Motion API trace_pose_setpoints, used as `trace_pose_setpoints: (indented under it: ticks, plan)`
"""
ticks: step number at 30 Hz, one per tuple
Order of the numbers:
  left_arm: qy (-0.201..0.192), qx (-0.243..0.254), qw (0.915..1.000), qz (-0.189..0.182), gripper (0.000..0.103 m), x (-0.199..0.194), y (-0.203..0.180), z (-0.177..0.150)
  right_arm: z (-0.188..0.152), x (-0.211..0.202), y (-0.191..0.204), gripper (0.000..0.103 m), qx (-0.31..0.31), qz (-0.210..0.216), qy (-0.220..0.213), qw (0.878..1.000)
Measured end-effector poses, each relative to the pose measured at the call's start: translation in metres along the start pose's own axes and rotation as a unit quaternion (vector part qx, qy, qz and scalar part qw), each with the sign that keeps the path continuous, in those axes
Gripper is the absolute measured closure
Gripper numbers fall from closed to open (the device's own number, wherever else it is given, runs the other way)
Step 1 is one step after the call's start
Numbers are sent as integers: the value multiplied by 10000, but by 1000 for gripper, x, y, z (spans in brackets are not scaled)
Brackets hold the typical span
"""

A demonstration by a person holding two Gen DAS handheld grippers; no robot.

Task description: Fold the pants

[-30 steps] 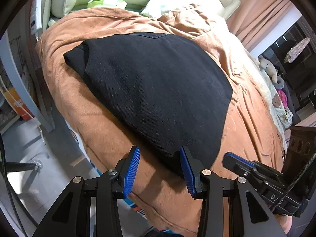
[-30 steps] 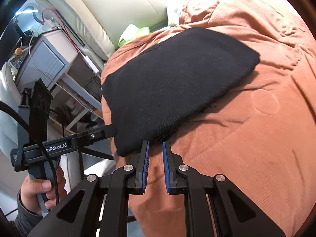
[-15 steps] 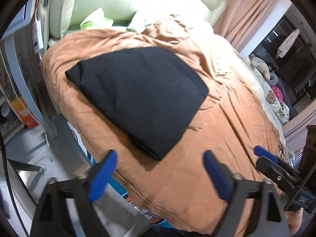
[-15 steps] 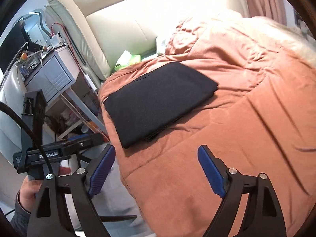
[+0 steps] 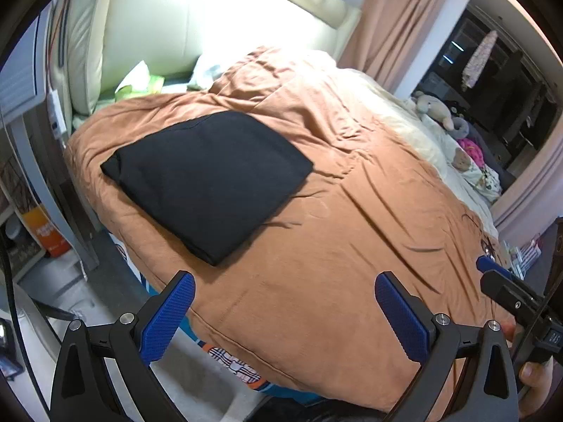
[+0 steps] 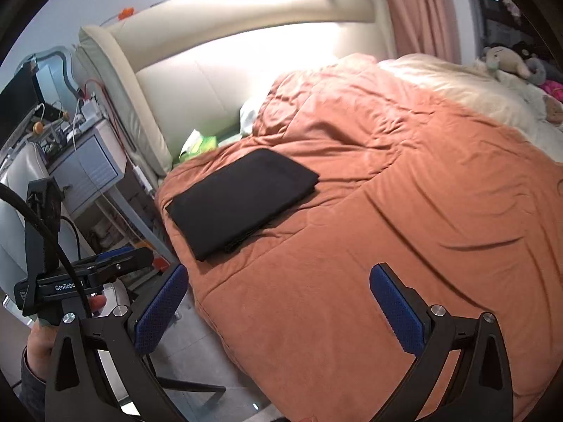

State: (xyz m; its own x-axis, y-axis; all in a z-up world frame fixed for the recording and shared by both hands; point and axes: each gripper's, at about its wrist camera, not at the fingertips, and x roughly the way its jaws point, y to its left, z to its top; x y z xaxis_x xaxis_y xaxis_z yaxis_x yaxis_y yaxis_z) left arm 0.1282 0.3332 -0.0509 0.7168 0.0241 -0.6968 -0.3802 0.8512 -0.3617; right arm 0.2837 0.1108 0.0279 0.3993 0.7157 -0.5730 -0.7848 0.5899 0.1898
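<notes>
The black pants (image 5: 207, 183) lie folded, frame centre-left, soft and limp; pinch stacked edges. Left gripper (image 5: 283, 311) and right gripper (image 6: 278, 304) both gape, empty.

The folded pants (image 5: 207, 183) at centre left are matt black cloth with a fine, even weave, lying on an orange-brown blanket (image 5: 334, 246) of soft, creased, slightly brushed fabric. The headboard (image 5: 218, 24) at the top looks like smooth cream leather with a glossy sheen. Each tool (image 5: 283, 311) (image 6: 278, 304) has matt black plastic arms, shiny metal screws and blue ribbed rubbery pads (image 5: 169, 320).
</notes>
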Motion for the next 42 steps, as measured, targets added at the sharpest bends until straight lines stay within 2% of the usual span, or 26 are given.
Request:
trace_pose_setpoints:
  ticks: [7,23,28,35,42]
  plan:
    - [-177,275,9994,-109,0,-30,-34,-12,-20,-64,-8,0,83,-198,-276,9994]
    - [-529,911,9935,-437,0,-93,-110,-55,-93,-195,-27,0,420,-711,-885,9926]
    - [-703,1069,9910,-404,0,-111,-128,-74,-116,-225,-23,0,439,-1008,-1016,9887]
    - [-826,1282,9866,-576,0,-129,-152,-102,-149,-259,-21,0,579,-1189,-1155,9845]
    - [-963,1529,9804,-786,0,-146,-177,-126,-182,-298,-17,0,741,-1567,-1283,9765]
